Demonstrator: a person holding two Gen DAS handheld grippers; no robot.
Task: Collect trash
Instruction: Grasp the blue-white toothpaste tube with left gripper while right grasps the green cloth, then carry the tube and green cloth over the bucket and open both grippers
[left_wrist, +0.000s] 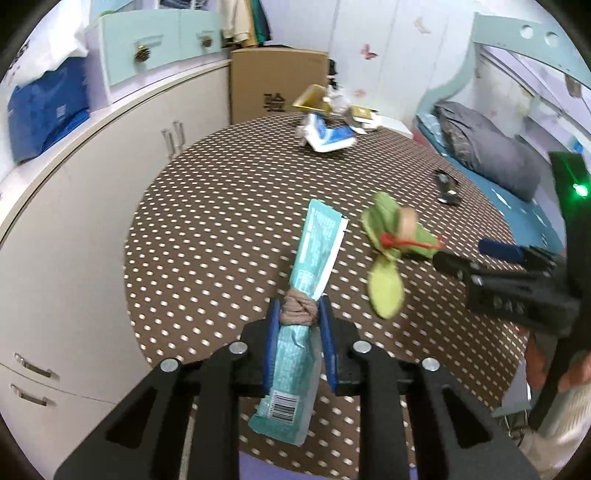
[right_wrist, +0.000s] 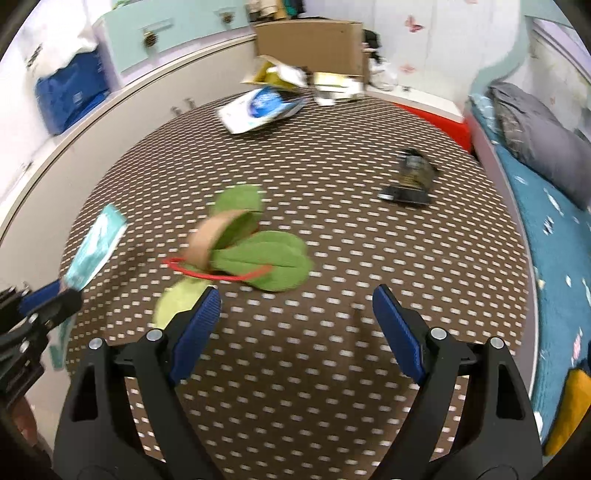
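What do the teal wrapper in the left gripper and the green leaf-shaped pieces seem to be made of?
Teal wrapper: probably thin plastic film, slightly glossy, crinkled, printed with a barcode. Green leaf-shaped pieces: likely matte felt or soft fabric, flat, without shine; blur leaves this uncertain.

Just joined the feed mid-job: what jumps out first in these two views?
The left gripper is shut on a teal wrapper with a tan band knotted round it, held above the polka-dot tablecloth. Right beside it lies a bundle of green leaves tied with a red band, just ahead of the open right gripper. More trash sits at the table's far edge.
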